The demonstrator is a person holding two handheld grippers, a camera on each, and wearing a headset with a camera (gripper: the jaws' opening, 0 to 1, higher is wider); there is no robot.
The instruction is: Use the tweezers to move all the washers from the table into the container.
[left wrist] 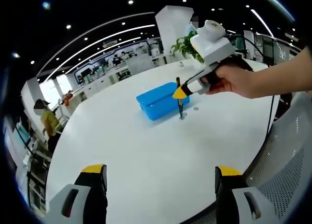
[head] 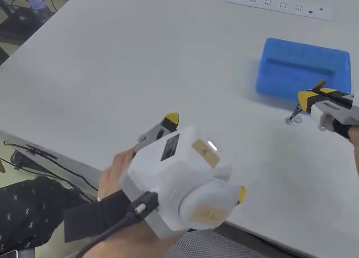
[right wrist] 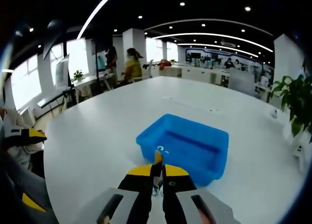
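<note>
Nearest the person, above the white table's point(head: 140, 56) near edge, the left gripper point(head: 206, 157) hovers with jaws spread wide, holding nothing. Farther right, the right gripper point(head: 314, 96) clamps the tweezers point(head: 296, 110), tips down at washers point(head: 294, 120) lying just before the blue container point(head: 305, 67).

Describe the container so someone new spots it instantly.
On the big white table, look right, nearer than the white power strip. The container is a shallow rectangular tub just behind the tweezers. It is the only bright blue thing on it.
</note>
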